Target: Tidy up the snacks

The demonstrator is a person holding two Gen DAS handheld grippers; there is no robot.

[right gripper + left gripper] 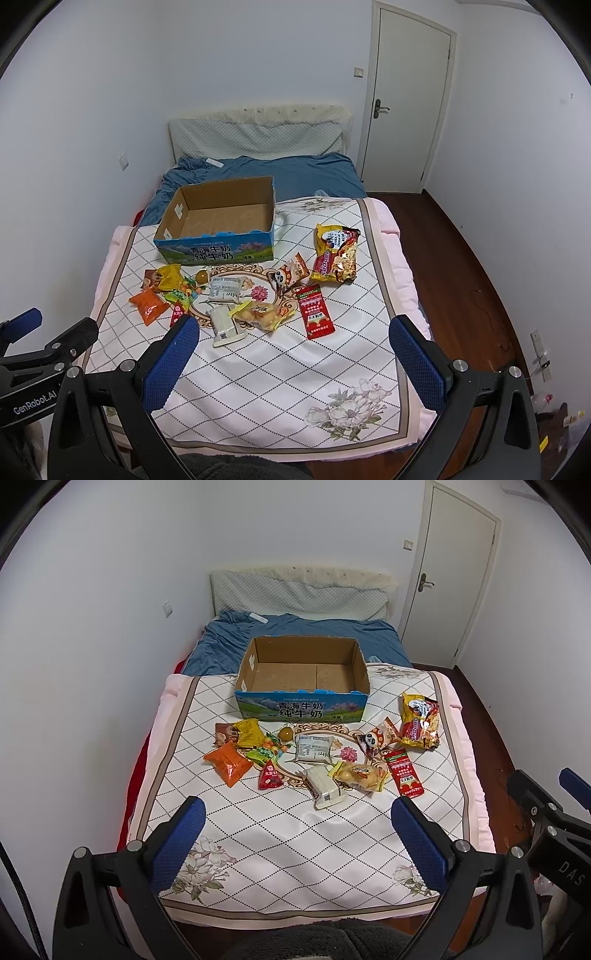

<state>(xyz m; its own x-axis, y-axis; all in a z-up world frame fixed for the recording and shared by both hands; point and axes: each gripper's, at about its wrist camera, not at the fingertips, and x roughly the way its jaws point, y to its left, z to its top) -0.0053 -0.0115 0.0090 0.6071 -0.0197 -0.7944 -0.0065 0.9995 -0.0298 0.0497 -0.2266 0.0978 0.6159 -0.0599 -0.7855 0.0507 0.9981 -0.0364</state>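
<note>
Snack packets lie scattered on a quilted bed cover [295, 834], ahead of both hand-held grippers and just in front of an open cardboard box [302, 679] that holds nothing. Nearest the left hand-held gripper [297, 834], straight ahead of its fingers, sit a white wrapped bar [324, 786] and a yellow packet of small buns [360, 774], the two touching. To their right lies a long red sachet [403, 773]; beyond it are a panda-printed packet [380, 736] and, farthest right, a large yellow-and-red noodle bag [420, 722]. Ahead to the left cluster an orange packet [228, 763], a small red triangular packet [269, 775], a yellow packet [249, 733] overlapping a brown one [224, 734], and some green-wrapped sweets [267, 751]. A pale flat packet [313, 748] rests in the middle, with a round brown item [286, 733] just behind it, close to the box's printed front.

The left hand-held gripper hangs over the near end of the cover, its blue-padded fingers [177, 849] spread wide and holding nothing. The right hand-held gripper [293, 354] hangs alongside it, likewise spread wide with nothing between its pads [419, 363]. Behind the box stretches a rumpled blue sheet [295, 627], then a pale pillow [295, 594] against the wall; a white door [454, 579] stands shut to the right.
</note>
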